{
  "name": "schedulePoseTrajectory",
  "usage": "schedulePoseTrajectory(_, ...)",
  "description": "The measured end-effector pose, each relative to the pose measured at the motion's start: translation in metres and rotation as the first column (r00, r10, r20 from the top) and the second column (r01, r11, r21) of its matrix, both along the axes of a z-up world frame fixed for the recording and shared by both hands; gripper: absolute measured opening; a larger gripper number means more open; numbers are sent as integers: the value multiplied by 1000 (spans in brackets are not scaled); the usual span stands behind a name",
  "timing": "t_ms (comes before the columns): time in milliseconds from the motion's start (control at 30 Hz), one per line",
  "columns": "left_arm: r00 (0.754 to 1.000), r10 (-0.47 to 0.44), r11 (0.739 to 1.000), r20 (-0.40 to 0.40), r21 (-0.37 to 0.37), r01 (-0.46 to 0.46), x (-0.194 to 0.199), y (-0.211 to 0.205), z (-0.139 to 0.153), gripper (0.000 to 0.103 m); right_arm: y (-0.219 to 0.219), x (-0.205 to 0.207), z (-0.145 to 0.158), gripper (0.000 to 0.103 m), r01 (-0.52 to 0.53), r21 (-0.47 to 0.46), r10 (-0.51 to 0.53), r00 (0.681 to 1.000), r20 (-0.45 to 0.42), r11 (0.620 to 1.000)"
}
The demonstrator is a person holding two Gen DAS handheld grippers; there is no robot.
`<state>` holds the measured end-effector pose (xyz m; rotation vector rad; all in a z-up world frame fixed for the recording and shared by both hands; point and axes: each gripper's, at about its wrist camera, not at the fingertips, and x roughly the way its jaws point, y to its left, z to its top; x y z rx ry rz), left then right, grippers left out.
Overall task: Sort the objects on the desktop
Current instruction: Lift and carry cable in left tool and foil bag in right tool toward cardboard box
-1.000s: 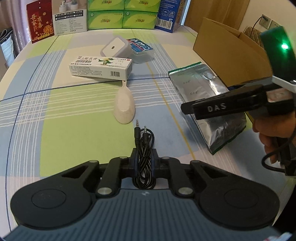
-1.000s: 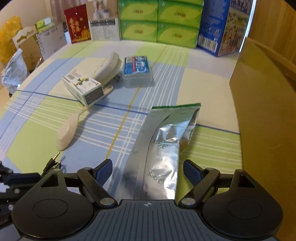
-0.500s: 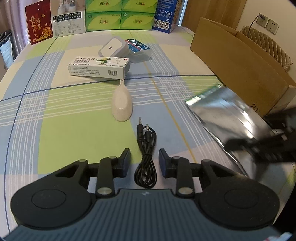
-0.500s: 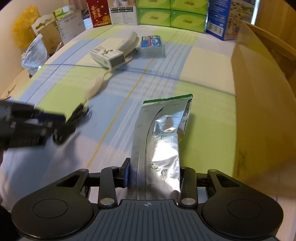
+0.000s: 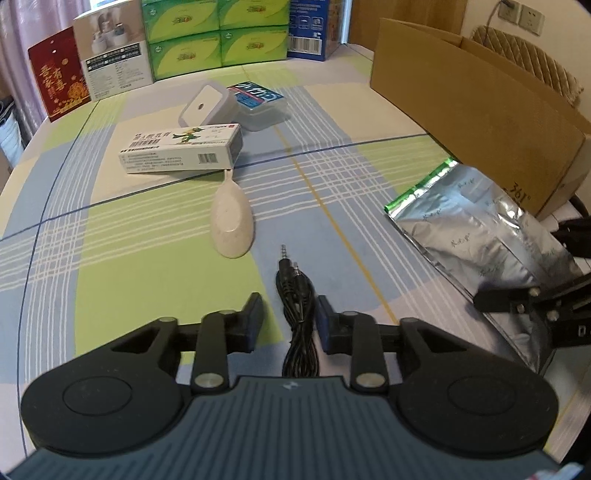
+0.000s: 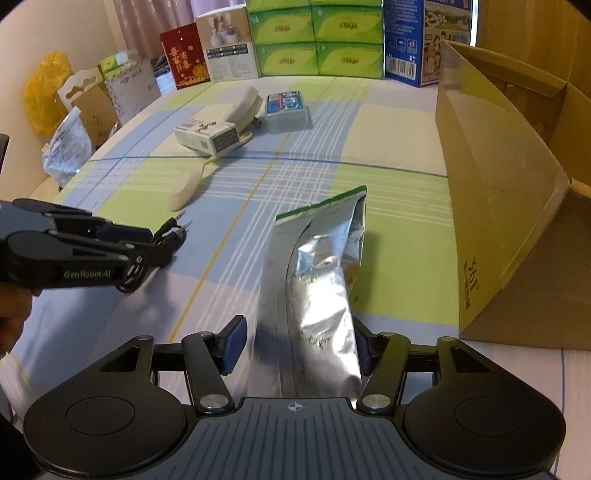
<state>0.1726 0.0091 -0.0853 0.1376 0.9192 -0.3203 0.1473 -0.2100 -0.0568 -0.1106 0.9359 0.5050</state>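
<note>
A: Tablecloth (image 5: pixel 110 258): plaid of green, blue, cream, white lines. Pouch (image 6: pixel 314 280): silver foil, green top strip.
B: Cable (image 5: pixel 299 306) black. Spoon (image 5: pixel 232 221) speckled beige. Cardboard box (image 6: pixel 498 177) brown.

The left gripper (image 5: pixel 288 317) is open around a black cable (image 5: pixel 298 314). A shiny silver bag (image 5: pixel 480 236) lies near a brown box (image 5: pixel 472 110).

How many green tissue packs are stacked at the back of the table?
4 green tissue packs, stacked two by two against the back: upper left, upper right, lower left, lower right. More may be hidden behind or cut off above the frame.
</note>
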Motion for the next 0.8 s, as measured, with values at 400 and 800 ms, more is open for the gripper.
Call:
schedulePoseTrajectory(400, 1000, -6, 1000, -8, -16, 6, -18, -3, 7, 13, 1, 1, -4, 55, 4, -6, -4, 1000, 13, 1000)
schedulePoseTrajectory(800, 1000, 16, 999, -19, -50, -17, -17, 2, 10, 13, 23, 16, -7, 55, -15, -129, 13, 1000, -13, 992)
